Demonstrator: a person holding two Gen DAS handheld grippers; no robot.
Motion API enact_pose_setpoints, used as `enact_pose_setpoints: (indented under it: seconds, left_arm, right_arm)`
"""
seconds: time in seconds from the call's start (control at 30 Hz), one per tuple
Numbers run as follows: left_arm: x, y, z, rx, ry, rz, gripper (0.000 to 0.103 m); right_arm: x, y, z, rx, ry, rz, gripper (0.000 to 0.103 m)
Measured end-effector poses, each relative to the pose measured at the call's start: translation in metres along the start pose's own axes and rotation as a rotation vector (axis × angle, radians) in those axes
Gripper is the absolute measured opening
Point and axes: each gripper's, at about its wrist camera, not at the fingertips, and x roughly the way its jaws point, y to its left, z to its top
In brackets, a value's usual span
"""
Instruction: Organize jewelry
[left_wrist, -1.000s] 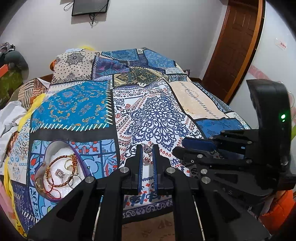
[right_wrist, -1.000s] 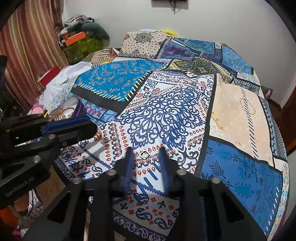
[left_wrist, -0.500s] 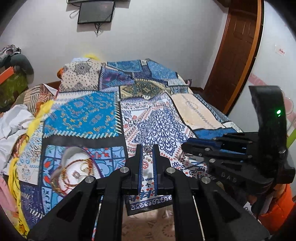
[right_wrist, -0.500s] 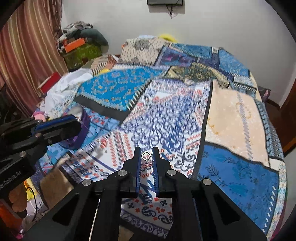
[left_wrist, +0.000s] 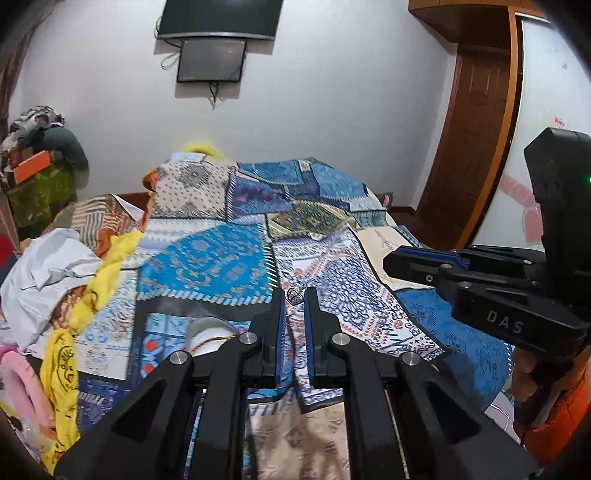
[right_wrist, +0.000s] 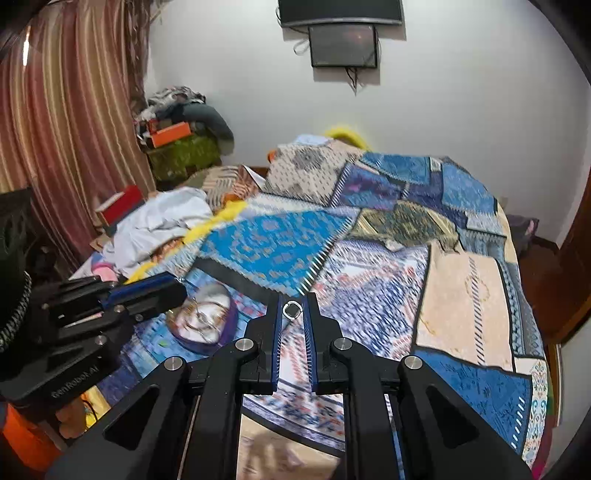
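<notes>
The left gripper (left_wrist: 294, 295) is clamped on a small silver crown-shaped charm (left_wrist: 294, 295), filigree in texture, pinched at its blue-padded tips. The right gripper (right_wrist: 293, 309) is clamped on a small silver ring with a squared outline (right_wrist: 292, 309). Both pieces are held above a patchwork bedspread (right_wrist: 461, 295) of printed blue, cream and white panels. At ten o'clock from the right gripper, a round purple-rimmed dish (right_wrist: 207, 323) with a white lining holds tangled gold bangles; the left wrist view shows only its white edge (left_wrist: 207, 328), the rest blocked by the gripper frame. Crumpled white cloth (left_wrist: 44, 266) and a yellow scarf (left_wrist: 99, 277) lie at nine o'clock. A dark screen (right_wrist: 343, 44) hangs on the wall at twelve.
</notes>
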Motion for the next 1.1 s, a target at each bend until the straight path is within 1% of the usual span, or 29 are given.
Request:
enact_pose_setpoints:
  seconds: [0.23,0.47,0.67,1.1]
  left_arm:
    - [-0.023,0.025,0.0,-0.014,-0.031,0.053,0.008]
    - [-0.032,0.05,-0.007,-0.047,-0.027,0.097,0.008]
    - [-0.022,0.064,-0.016,-0.069,0.003,0.104,0.008]
    - [0.024,0.081,-0.039,-0.116,0.104,0.08,0.008]
  right_arm:
    - [0.003,0.032,0.01,-0.039,-0.034,0.05,0.01]
    - [0.018,0.059,0.015,-0.068,-0.034,0.1,0.01]
    - [0.039,0.07,0.014,-0.075,-0.003,0.126,0.01]
    - [0.092,0.074,0.008,-0.054,0.101,0.145,0.01]
